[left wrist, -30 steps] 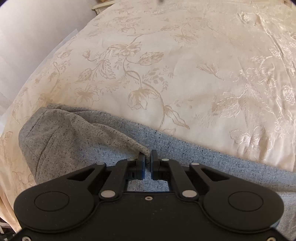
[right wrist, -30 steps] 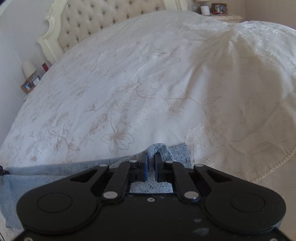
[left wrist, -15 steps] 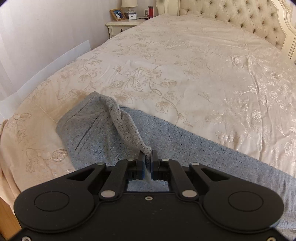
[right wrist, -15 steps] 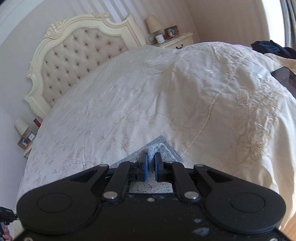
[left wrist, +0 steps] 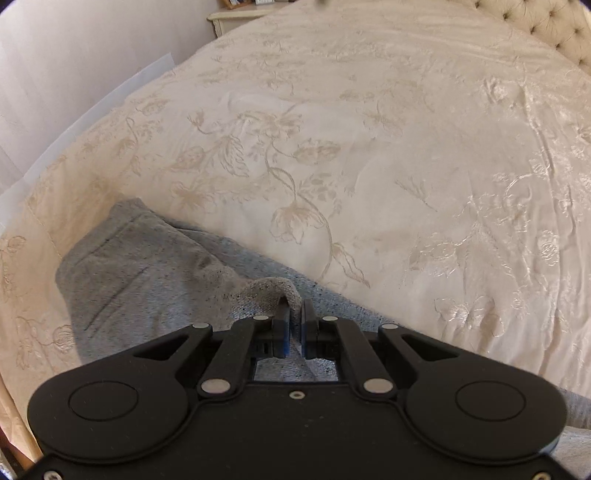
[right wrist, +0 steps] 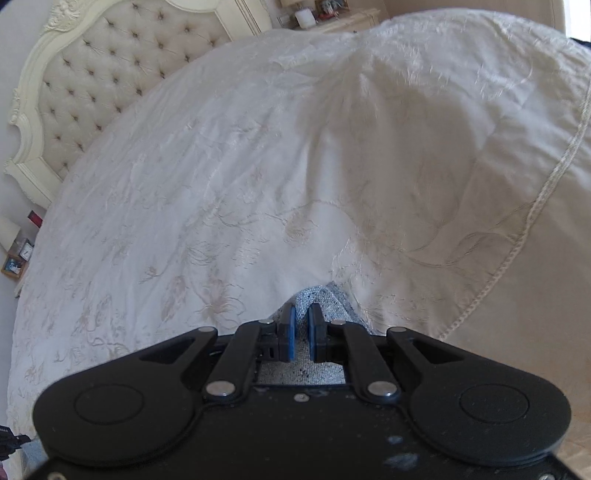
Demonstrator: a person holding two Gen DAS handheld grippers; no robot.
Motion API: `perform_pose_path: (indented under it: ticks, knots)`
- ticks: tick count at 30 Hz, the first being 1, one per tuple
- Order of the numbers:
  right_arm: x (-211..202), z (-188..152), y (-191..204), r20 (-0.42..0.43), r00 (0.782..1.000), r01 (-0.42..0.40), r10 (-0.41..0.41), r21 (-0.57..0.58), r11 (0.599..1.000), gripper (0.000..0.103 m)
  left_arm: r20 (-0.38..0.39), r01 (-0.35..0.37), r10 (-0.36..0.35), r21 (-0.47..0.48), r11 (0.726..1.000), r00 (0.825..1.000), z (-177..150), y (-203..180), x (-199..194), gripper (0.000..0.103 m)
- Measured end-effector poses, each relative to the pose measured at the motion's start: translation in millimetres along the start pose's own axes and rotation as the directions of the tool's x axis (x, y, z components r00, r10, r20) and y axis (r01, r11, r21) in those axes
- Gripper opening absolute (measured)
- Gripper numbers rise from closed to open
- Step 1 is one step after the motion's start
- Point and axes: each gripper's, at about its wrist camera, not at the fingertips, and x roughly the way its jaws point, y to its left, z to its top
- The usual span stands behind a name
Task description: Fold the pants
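Grey speckled pants point(left wrist: 147, 280) lie along the near edge of a bed. The waist end with a pocket seam spreads at the lower left of the left wrist view. My left gripper point(left wrist: 294, 314) is shut on a raised fold of the pants' upper edge. A leg runs off to the lower right under the gripper body. In the right wrist view only a small tip of the pants point(right wrist: 321, 299) shows, pinched between the blue pads of my right gripper point(right wrist: 301, 317), which is shut on it. The remainder of the leg is hidden below that gripper.
The cream embroidered bedspread point(left wrist: 369, 147) fills both views. A tufted headboard point(right wrist: 99, 81) stands at the far end. A nightstand point(left wrist: 236, 14) sits by the wall, another nightstand point(right wrist: 332, 18) with small items at the far side. The bedspread's corded hem point(right wrist: 532, 214) drops at the right.
Both grippers stayed shut on the pants while the views swung. The left gripper has carried the fold closer over the waist area; the right gripper has tilted back down toward the bed.
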Motion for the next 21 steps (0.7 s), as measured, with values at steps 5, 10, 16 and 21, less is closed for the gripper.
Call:
perform_pose_path:
  ticks: [5, 10, 16, 21]
  knots:
    - [43.2, 6.5, 6.4, -0.056, 0.998, 0.04, -0.043, -0.045, 0.998, 0.008, -0.043, -0.089, 0.091, 0.041, 0.995, 0.995, 0.4, -27.4, 36.5, 0.008]
    - [56.5, 11.9, 4.2, -0.069, 0.997, 0.037, -0.041, -0.046, 0.998, 0.008, -0.056, -0.12, 0.123, 0.052, 0.991, 0.991, 0.4, -32.1, 47.3, 0.008]
    - [67.0, 15.7, 0.7, -0.081, 0.995, 0.054, -0.057, -0.031, 0.998, 0.008, -0.082, -0.12, 0.118, -0.025, 0.992, 0.99, 10.9, -30.1, 51.8, 0.008]
    - [77.5, 15.0, -5.2, -0.08, 0.995, 0.068, -0.066, 0.019, 0.998, 0.008, -0.096, -0.121, 0.11, -0.114, 0.986, 0.989, 17.1, -27.4, 56.7, 0.008]
